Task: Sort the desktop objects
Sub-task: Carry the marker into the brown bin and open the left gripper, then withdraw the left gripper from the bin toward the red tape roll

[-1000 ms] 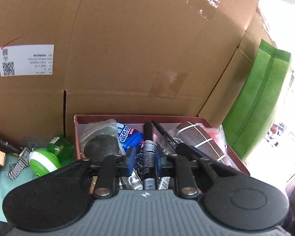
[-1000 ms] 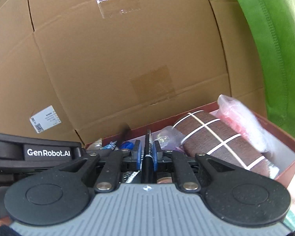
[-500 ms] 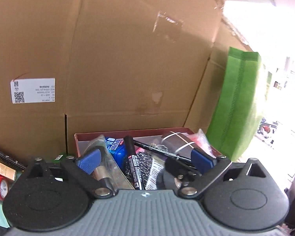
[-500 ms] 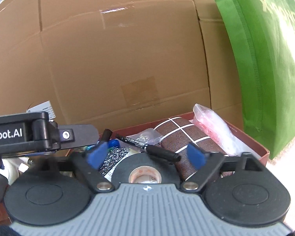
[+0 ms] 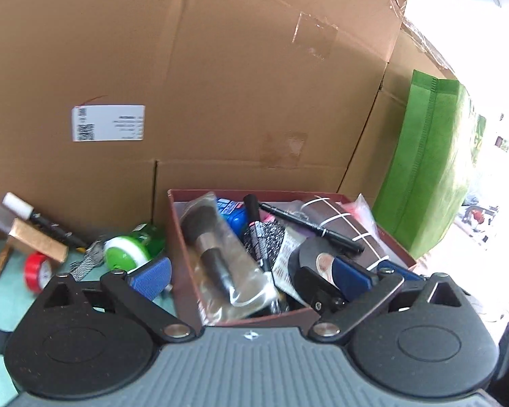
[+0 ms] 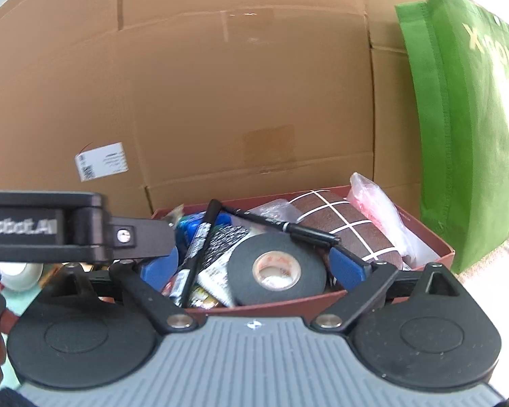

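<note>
A: Where are the two grippers sitting now?

B: Both are hovering at the near wall of the red box (image 5: 395, 249), side by side. The left gripper (image 5: 254, 274) is spreading its jaws wide and holding nothing; the right gripper (image 6: 252, 269) is doing the same, jaws far apart and empty.

A: And the things to be sorted?

B: Most are already lying in the box: a brush (image 5: 208, 249) in a clear sleeve, a thick marker (image 6: 196, 254), a thin pen (image 6: 281, 225), a black tape roll (image 6: 276, 269) and a brown checked case (image 6: 336, 224). Still out on the counter (image 5: 0, 305), left of the box, are a green-and-white jar (image 5: 125, 254), a red tape roll (image 5: 35, 271), a gold carton (image 5: 37, 242) and a metal watch strap (image 5: 85, 264).

A: Which way do those lie from the jaws?

B: Ahead and to the left of the left gripper, with the jar nearest, just beyond its left finger. The left hand is looking like the nearer one; the right gripper is sitting on the box's far side of it, with the left gripper's body between it and that clutter.

A: How is the jar looking?

B: Squat and round, white band on a green body, seemingly tipped on its side, so no long axis to line up with. The carton beyond it is running slantwise, and would probably be asking for a turned wrist.
</note>
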Tool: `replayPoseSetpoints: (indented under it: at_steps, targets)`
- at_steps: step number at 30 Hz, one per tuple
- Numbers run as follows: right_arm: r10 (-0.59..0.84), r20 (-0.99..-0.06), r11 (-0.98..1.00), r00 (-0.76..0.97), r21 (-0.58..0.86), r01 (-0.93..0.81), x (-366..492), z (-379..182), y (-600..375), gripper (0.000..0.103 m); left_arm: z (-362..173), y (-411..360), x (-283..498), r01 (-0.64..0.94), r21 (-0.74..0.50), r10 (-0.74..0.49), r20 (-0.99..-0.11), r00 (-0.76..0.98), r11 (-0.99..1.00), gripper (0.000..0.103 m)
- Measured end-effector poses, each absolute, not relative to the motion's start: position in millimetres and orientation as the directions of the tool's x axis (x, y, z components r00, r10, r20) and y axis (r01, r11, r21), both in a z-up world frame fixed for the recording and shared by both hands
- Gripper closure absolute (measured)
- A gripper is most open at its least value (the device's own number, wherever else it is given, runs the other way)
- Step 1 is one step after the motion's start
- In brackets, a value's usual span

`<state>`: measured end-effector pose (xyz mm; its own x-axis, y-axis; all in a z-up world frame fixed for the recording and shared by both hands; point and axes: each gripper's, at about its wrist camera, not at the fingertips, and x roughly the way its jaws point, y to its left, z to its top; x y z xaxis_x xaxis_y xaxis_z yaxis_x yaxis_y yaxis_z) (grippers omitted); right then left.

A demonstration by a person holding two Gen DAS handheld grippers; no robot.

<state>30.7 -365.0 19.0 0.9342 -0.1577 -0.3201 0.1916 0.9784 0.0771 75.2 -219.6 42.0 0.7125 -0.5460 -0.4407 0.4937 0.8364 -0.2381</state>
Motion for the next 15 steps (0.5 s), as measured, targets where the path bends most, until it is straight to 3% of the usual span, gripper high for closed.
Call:
replayPoseSetpoints:
  at_steps: [7, 15]
  targets:
    - [-0.123, -0.319, 0.988, 0.94, 0.046, 0.145, 9, 27, -338, 0.009, 46, -208, 49, 0.444, -0.163, -0.466, -0.453, 0.76, 0.881, 0.0]
    - [-0.076, -0.324, 0.997, 0.943, 0.002, 0.081, -8, 28, -311, 0.004, 43, -188, 29, 0.421, -0.163, -0.446, -0.46, 0.768, 0.893, 0.0]
